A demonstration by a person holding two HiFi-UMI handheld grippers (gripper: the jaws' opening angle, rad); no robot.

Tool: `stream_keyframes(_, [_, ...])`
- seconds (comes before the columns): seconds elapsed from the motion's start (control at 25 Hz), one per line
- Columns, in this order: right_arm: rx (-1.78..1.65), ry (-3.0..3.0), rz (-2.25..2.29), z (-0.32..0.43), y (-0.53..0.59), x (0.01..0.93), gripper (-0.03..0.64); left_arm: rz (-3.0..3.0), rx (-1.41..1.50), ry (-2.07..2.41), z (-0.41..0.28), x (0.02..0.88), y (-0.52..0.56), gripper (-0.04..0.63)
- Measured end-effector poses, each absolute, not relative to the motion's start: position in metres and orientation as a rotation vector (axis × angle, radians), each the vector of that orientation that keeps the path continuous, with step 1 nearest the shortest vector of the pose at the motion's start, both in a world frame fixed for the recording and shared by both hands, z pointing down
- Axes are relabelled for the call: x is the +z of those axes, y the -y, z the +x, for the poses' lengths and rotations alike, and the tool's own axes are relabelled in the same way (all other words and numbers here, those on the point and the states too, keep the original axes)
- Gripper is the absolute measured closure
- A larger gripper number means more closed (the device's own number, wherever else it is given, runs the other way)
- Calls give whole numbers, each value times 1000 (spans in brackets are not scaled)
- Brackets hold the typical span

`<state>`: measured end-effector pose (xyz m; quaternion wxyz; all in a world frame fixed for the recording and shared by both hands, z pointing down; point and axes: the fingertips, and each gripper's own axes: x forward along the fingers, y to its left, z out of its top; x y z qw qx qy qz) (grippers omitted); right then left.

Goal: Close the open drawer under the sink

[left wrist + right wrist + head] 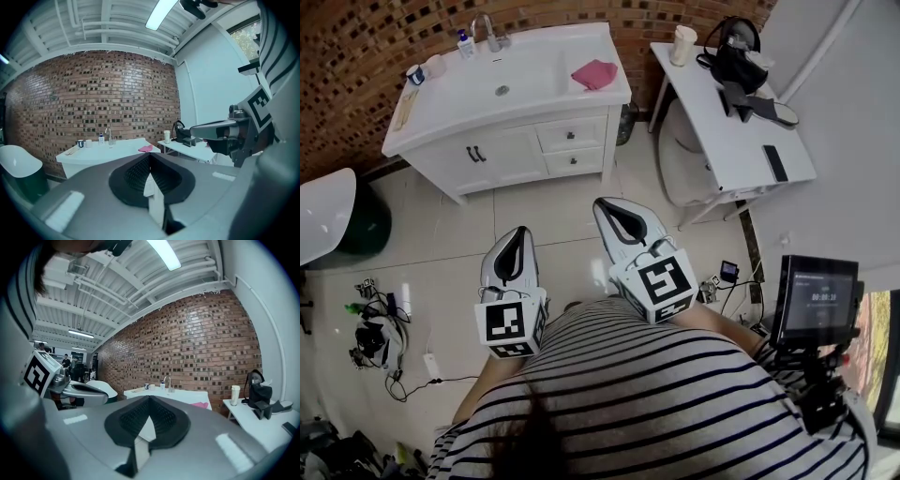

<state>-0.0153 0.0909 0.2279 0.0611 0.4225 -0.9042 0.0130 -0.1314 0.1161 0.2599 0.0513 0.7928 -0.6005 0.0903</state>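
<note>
Your left claw (519,234) and right claw (605,206) sit pinched together and empty at lower centre, well apart from the drawers (570,137) under the sink (525,80) at upper centre.

I see a cup (682,45) and a black bag (737,58) on the white desk (727,141), a phone (774,162) nearer, cables (377,336) on the floor (558,217).

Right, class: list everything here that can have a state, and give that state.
left gripper: shut, empty
right gripper: shut, empty
cabinet doors: shut
two drawers: look pushed in from above, not certain
pink cloth: crumpled
monitor: lit
cup: upright
</note>
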Motion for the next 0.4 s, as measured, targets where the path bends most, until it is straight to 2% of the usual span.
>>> stream_keyframes(0.4, [44, 2737, 1260, -33, -90, 240, 617, 2406, 273, 1850, -147, 263, -117, 578])
